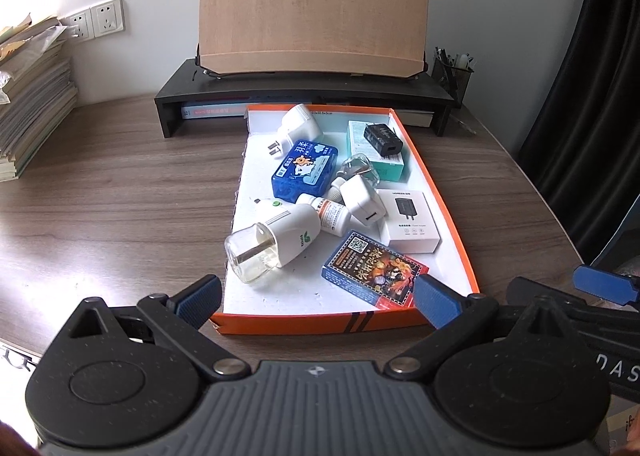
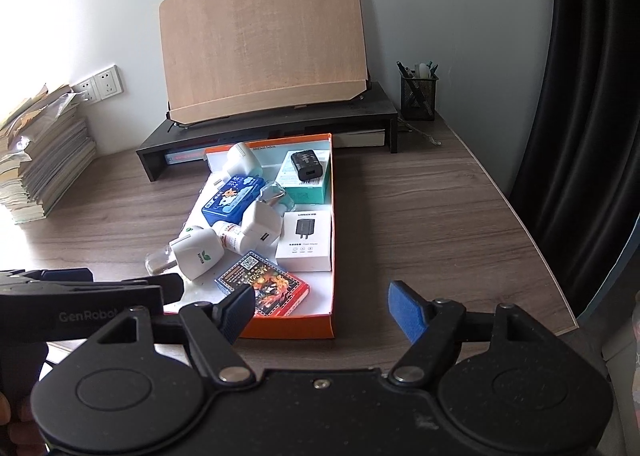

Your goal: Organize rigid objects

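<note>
Clutter fills an orange tray (image 1: 448,211) on the desk (image 1: 120,183), seen from the left wrist: a card box (image 1: 374,270) at the tray's near edge, a white box (image 1: 412,221) by its right wall, a repellent bottle (image 1: 272,246) tipped over the left edge. The left gripper (image 1: 318,298) hangs released, holding nothing. From the right wrist, the right gripper (image 2: 320,310) gapes likewise over the tray's (image 2: 331,191) near right corner.

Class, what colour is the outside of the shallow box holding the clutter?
Orange outside, white inside: the shallow box, clearest in the left wrist view.
</note>
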{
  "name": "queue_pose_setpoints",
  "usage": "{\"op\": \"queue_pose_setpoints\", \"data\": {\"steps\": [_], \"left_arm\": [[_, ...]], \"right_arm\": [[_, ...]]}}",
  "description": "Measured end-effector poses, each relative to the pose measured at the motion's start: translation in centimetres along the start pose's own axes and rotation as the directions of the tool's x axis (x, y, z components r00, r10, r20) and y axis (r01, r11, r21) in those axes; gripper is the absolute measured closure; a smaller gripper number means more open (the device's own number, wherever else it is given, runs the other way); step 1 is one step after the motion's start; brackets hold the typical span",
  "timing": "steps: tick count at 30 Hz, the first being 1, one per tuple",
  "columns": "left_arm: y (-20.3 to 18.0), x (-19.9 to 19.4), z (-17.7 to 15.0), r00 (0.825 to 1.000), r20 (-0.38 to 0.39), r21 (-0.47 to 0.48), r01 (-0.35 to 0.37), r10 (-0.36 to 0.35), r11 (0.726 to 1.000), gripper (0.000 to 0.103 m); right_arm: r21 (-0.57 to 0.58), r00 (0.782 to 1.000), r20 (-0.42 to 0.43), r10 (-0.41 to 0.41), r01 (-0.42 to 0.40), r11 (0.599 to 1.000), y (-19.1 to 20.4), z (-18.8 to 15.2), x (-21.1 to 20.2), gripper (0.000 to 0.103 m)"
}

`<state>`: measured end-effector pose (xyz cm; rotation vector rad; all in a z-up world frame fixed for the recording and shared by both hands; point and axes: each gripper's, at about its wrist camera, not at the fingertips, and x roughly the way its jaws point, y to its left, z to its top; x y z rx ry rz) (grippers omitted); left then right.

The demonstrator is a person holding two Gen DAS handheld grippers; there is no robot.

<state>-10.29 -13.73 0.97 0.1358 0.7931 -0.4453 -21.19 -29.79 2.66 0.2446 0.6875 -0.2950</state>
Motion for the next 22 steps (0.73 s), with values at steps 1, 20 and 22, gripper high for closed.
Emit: {"op": "queue_pose_setpoints", "data": {"steps": [1, 20, 22], "left_arm": [[0.01, -0.05, -0.04, 1.0, 0.003, 0.0, -0.001, 0.001, 1.0, 0.0], [0.37, 0.3, 0.12, 1.0, -0.002, -0.012, -0.01, 0.01, 1.0, 0.0], [0.42, 0.35, 0.06, 1.0, -0.005, -0.009, -0.003, 0.003, 1.0, 0.0]], "right_arm": [[-0.002, 1.0, 0.0, 0.001, -0.001, 1.0, 0.04, 0.01, 0.0, 0.016], [-0.019, 1.0, -0.011, -0.006, 0.006, 1.0, 0.49, 0.21, 0.25, 0.016], [-0.019, 1.0, -0.011, -0.007, 0.007, 1.0, 0.52, 0.23, 0.27, 0.016]]}}
